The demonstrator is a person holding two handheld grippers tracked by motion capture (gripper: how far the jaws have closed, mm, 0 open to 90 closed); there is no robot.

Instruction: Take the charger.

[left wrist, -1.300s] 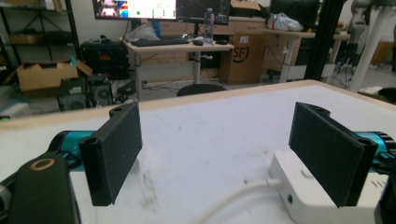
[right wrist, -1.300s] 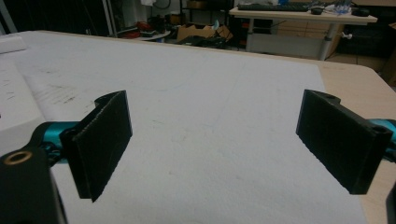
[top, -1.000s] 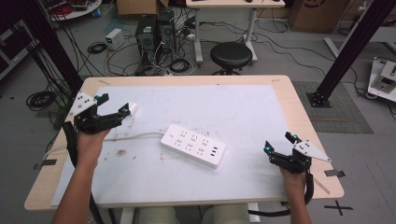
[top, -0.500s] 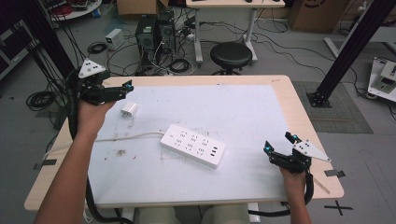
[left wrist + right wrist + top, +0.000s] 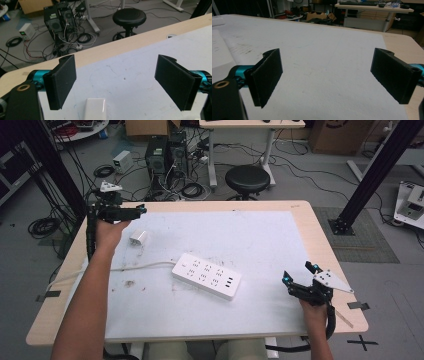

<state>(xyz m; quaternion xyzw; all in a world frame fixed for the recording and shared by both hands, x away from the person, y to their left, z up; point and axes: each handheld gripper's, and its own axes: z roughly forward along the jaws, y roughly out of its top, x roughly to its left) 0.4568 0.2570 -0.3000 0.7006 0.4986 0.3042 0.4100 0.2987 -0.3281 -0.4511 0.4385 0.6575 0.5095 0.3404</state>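
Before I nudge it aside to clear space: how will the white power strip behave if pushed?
The power strip looks rigid and flat, so it should slide, not tip. Its cord trails leftward and may drag or swing it around.

Left claw (image 5: 116, 83) jaws spread wide, nothing between them. White adapter (image 5: 94, 109) on the counter (image 5: 130, 75) below, near the left jaw. Black stool (image 5: 129, 17) and PC towers (image 5: 58, 21) beyond.

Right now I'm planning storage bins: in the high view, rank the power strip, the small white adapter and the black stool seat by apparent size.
1. power strip
2. stool seat, though it sits farther away, so it is unsure
3. white adapter
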